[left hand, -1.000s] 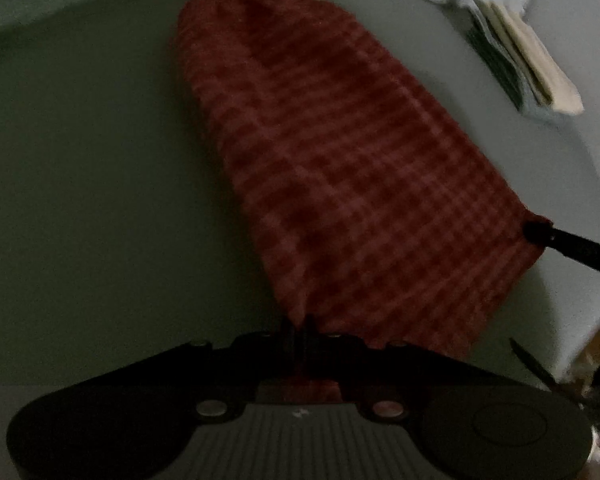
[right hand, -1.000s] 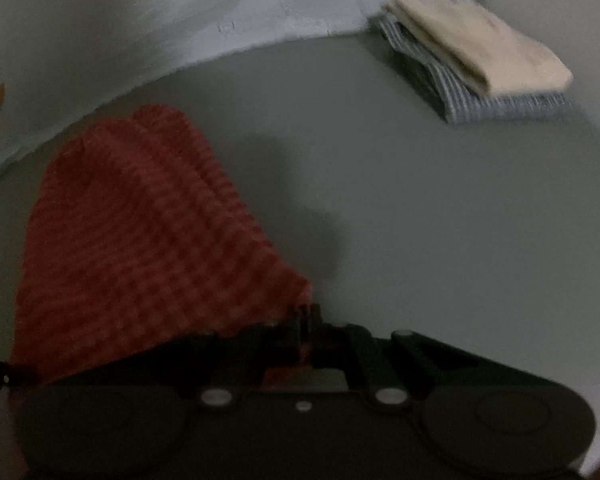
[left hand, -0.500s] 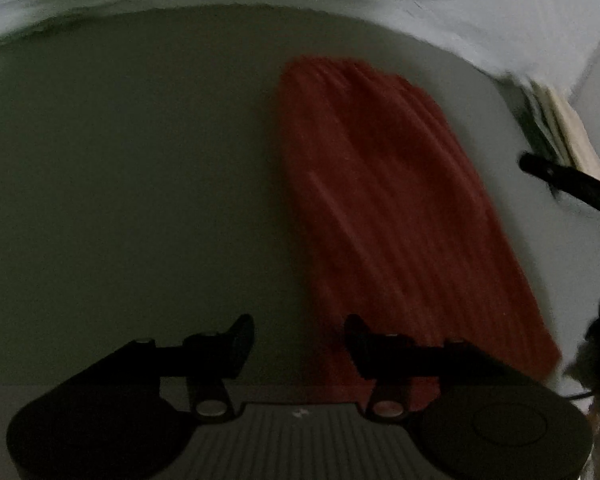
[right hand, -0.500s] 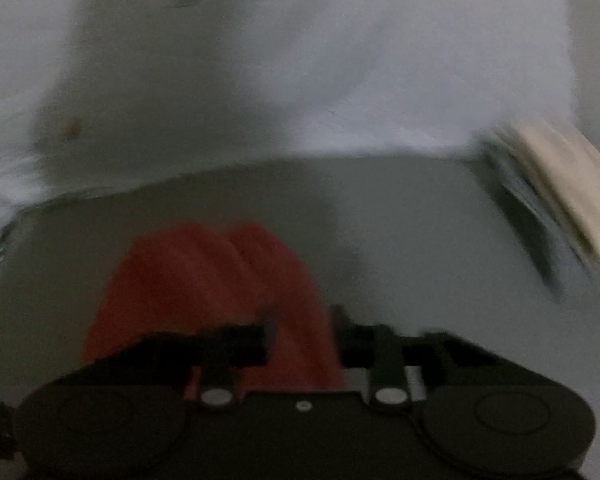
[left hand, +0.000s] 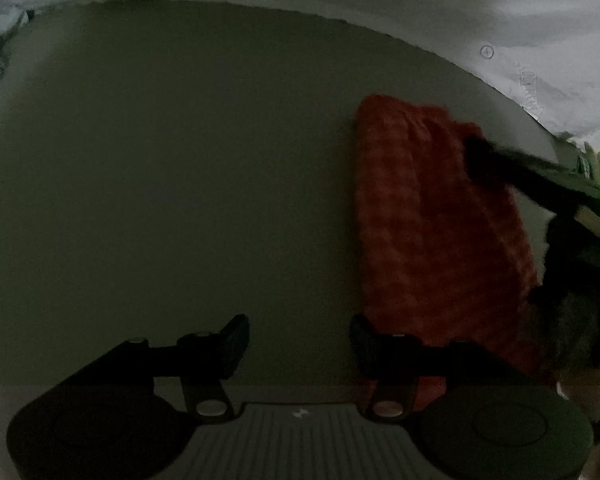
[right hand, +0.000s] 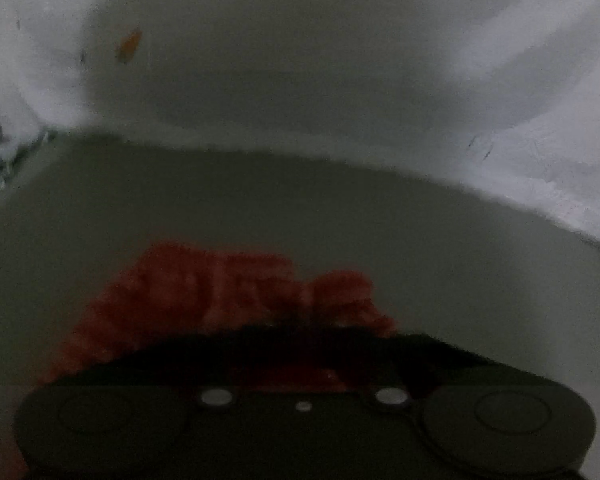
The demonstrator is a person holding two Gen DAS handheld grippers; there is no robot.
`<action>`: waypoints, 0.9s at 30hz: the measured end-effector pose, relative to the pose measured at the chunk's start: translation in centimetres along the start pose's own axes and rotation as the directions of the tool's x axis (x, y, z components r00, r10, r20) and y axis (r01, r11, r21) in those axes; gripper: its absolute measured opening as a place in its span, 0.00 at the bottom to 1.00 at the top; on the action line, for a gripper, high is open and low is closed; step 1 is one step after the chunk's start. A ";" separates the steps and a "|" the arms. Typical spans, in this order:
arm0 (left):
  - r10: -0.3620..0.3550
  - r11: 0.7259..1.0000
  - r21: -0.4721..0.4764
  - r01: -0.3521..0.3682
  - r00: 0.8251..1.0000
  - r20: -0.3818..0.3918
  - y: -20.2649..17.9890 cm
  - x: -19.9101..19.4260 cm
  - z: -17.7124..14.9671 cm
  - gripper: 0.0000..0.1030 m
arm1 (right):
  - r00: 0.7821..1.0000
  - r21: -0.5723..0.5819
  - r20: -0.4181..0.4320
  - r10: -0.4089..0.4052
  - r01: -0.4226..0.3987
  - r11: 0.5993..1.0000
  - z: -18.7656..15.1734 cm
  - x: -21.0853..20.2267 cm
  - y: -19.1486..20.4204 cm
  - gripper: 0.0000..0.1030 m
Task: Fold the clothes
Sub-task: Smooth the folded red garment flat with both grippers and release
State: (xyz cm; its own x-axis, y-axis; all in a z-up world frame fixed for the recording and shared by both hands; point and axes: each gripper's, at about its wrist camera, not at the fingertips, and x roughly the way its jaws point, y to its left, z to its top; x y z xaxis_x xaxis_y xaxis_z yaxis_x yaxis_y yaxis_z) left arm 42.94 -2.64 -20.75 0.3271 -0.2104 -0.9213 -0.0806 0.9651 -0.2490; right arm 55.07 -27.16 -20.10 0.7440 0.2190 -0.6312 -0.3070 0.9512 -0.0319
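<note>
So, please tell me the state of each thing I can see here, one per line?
Red cloth: folded into a long strip, lying flat on the table.
Left tool: open, empty, beside the cloth's near end.
Right tool: on the cloth's far end; open or shut, I cannot tell.
White sheet: draped behind the table.

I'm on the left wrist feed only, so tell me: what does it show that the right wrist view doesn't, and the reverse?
Only the left wrist view: the left gripper open beside the red checked cloth, the right gripper reaching onto the cloth's far end, and a folded stack at the right edge.

Only the right wrist view: an orange spot on the white sheet.

Both: cloth, grey surface.
</note>
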 end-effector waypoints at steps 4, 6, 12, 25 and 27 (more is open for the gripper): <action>-0.023 0.999 0.027 0.023 1.000 0.010 -1.0 0.4 0.6 0.56 | 0.995 0.022 0.103 -0.009 0.007 1.000 0.8 -3.7 -1.1 0.01; -0.033 0.999 0.041 0.032 0.999 0.016 -1.2 0.6 0.9 0.57 | 0.994 0.080 0.107 -0.030 0.022 0.997 0.7 -4.1 -2.7 0.02; -0.029 0.997 0.075 0.029 1.000 0.004 -1.9 1.5 2.2 0.57 | 0.988 0.226 -0.108 -0.106 0.129 0.966 -1.0 -0.2 -7.0 0.12; -0.044 0.983 0.177 0.052 0.998 -0.049 -2.9 1.1 1.2 0.60 | 0.965 0.320 -0.256 -0.066 0.148 0.936 -10.1 -12.8 -6.4 0.50; -0.066 0.977 0.195 0.080 0.995 -0.080 -3.1 1.2 0.2 0.60 | 0.948 0.276 -0.297 -0.117 0.203 0.939 -11.5 -13.7 -5.3 0.49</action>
State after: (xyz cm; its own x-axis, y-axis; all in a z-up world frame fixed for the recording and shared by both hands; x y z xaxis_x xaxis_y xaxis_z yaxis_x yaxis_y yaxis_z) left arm 43.74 -5.90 -21.04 0.2553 -0.2851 -0.9239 0.1314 0.9569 -0.2590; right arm 39.72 -37.72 -20.23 0.5644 0.0317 -0.8249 0.0263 0.9981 0.0564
